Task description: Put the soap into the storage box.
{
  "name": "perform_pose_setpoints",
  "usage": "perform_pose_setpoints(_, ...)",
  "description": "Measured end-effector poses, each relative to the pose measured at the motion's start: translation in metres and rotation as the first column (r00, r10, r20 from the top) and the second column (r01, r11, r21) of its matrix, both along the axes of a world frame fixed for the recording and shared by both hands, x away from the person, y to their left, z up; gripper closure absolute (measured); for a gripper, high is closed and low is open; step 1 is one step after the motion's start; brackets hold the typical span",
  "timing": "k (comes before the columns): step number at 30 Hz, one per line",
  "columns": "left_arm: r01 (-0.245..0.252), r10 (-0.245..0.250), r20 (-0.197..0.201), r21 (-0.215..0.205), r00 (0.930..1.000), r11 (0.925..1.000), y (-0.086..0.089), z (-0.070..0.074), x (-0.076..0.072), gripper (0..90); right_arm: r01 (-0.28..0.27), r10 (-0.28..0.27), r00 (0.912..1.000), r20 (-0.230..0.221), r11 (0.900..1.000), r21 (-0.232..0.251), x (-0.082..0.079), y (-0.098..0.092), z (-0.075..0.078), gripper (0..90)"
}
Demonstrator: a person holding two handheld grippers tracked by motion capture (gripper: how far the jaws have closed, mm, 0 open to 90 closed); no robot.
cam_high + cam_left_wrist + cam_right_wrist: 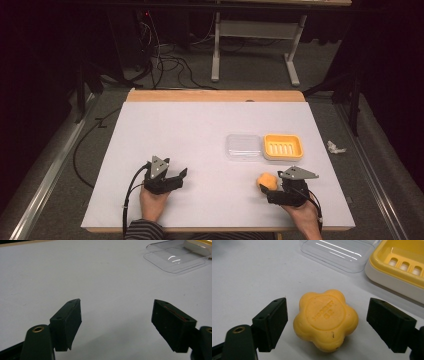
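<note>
On the white table, near its right front part, the yellow flower-shaped soap is lying flat between the jaws of the right gripper, which are standing wide apart and are not touching it. Just behind the soap, the clear lid and the yellow soap dish are sitting side by side. The left gripper is resting further left over bare table, its jaws also apart with nothing between them.
</note>
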State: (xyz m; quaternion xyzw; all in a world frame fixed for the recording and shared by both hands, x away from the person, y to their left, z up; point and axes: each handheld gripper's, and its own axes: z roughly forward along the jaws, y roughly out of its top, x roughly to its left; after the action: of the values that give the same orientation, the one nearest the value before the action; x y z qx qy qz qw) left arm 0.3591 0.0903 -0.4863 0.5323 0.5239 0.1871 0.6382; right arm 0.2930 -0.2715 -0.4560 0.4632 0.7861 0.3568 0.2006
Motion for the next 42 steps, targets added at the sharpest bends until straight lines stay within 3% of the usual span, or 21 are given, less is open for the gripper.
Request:
perform_pose_setpoints(13, 0.0, 0.0, 0.002, 0.003, 1.0, 1.0, 0.0, 0.0, 0.0, 24.8, -0.016, 0.011, 0.9973, -0.072, 0.998, -0.064, 0.009, 0.009, -0.009, 17.2)
perform_pose_setpoints(35, -0.002, 0.002, 0.0, 0.001, 1.0, 1.0, 0.0, 0.0, 0.0, 24.7, -0.041, 0.027, 0.9943, -0.103, 0.989, -0.139, 0.012, 0.014, -0.015, 20.5)
perform_pose_setpoints(42, -0.003, 0.003, -0.001, 0.006, 1.0, 1.0, 0.0, 0.0, 0.0, 24.7, -0.056, 0.04, 0.9925, -0.116, 0.989, -0.139, 0.014, 0.012, -0.014, 24.8)
